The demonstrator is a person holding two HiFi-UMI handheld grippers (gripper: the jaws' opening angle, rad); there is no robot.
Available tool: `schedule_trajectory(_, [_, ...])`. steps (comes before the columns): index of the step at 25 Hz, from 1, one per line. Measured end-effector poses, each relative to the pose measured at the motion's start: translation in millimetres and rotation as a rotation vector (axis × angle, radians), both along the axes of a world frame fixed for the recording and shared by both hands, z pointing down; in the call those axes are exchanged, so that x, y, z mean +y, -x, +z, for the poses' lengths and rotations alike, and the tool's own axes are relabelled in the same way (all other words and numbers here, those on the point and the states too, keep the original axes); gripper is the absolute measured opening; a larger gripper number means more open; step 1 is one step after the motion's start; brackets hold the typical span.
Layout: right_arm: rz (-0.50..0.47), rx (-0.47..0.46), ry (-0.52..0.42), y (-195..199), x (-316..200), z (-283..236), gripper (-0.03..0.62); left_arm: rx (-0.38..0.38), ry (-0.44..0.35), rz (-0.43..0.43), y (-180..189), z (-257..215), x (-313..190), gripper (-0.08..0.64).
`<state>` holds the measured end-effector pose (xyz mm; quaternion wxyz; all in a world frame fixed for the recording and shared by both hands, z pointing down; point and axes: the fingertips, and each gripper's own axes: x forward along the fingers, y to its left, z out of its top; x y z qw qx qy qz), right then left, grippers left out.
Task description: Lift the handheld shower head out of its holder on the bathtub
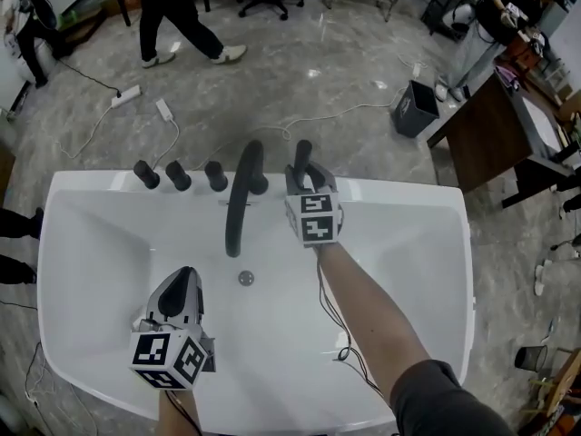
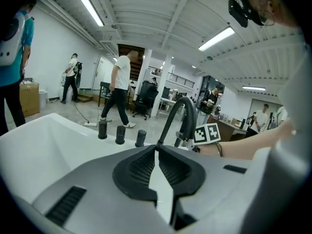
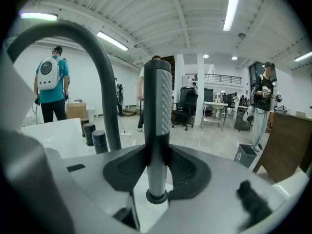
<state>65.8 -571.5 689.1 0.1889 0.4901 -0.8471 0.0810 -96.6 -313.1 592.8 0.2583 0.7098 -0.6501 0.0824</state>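
Left gripper [image 1: 186,272], lower left of frame: grey shell, black ribbed pads [image 2: 141,169], white left marker cube [image 1: 170,357] printed with black squares. Right gripper [image 1: 304,169], centre of frame: same build, matching right marker cube [image 1: 315,217]. Thin black cable [image 1: 324,298] lies along the bare forearm. Dark grey sleeve [image 1: 440,396], lower right. Thin dark wristband [image 2: 219,149].

On the bathtub's [image 1: 436,198] far rim, three knobs [image 1: 178,175] left of the spout [image 1: 241,198], shower head [image 1: 302,155] upright in its holder [image 3: 157,197] just right, pinched between the right gripper's [image 1: 307,182] jaws; left gripper [image 1: 184,284] nearer, left of the drain [image 1: 246,278].

bright, even lighting; fisheye-warped edges
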Motion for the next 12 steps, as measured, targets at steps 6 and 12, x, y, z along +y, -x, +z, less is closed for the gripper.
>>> schedule_trajectory(6, [-0.005,-0.041,-0.074,-13,8,-63,0.141,0.015,-0.003,0.003,-8,-17,5,0.034])
schedule_trajectory(12, [-0.002,-0.067,-0.081,-22,29,-110,0.141,0.028,-0.017,0.024,-27,-40,15,0.034])
